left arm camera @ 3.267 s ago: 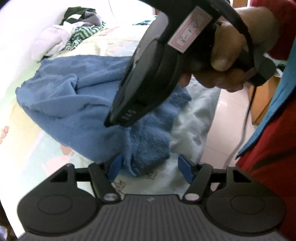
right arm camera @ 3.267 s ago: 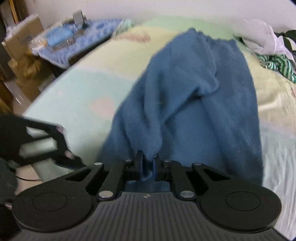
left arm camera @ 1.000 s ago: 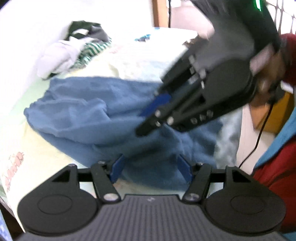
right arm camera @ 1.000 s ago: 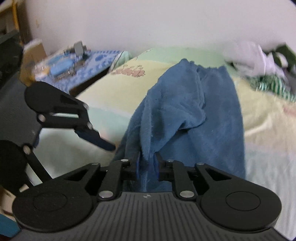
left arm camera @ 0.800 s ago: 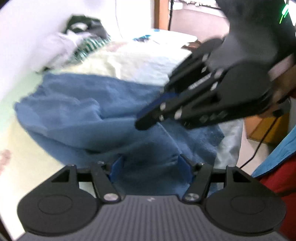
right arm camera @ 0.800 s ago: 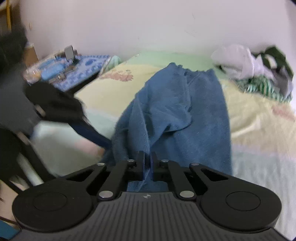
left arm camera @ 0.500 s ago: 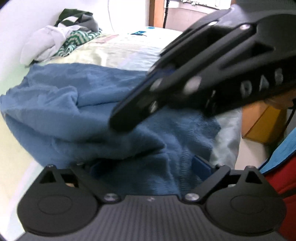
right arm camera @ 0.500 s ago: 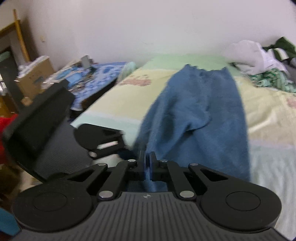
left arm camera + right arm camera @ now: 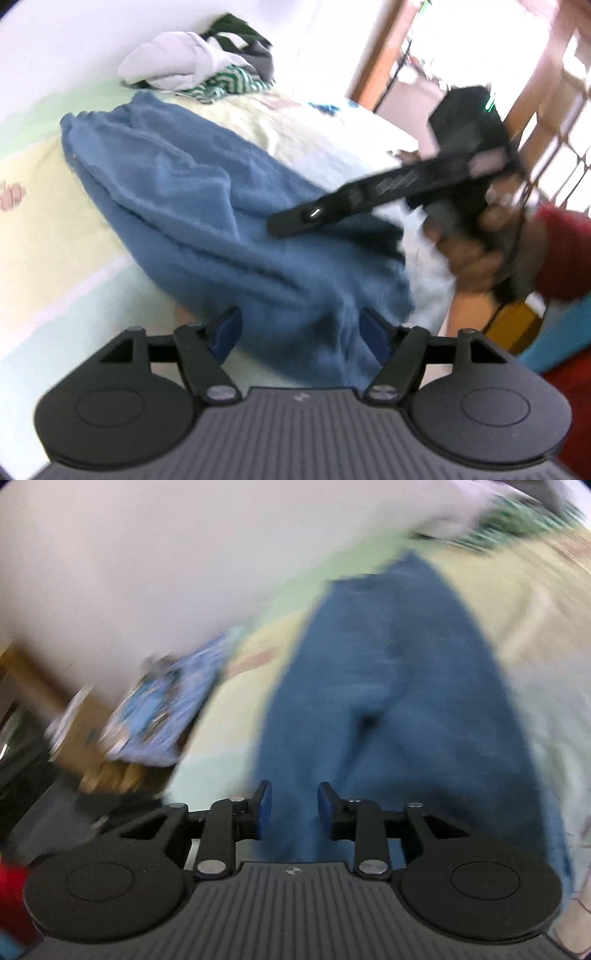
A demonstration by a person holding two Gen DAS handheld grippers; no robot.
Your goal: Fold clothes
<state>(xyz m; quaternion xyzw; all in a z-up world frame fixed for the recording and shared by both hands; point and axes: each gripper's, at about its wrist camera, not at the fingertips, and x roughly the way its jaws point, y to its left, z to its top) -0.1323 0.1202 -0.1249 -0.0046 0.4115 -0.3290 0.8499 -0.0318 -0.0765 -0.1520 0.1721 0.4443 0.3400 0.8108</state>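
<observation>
Left gripper (image 9: 300, 328): I am holding its fingers wide apart around the near hem, gripping nothing.
Right gripper (image 9: 293, 806): I am seeing its fingers parted, cloth between them but not pinched; view blurred.
Blue garment (image 9: 221, 221): it is lying rumpled lengthwise on the bed (image 9: 51, 266), near end by me.
Handling: I am judging it soft, limp, fuzzy, fairly thick; corners and hems are offering the best hold.
Clothes pile (image 9: 199, 66): it is sitting beyond, by the wall.

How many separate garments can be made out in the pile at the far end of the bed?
3 at least: a white one on top, a green-and-white striped one beneath it, and a dark one behind. More may be hidden; the blue cloth lies apart, nearer.
</observation>
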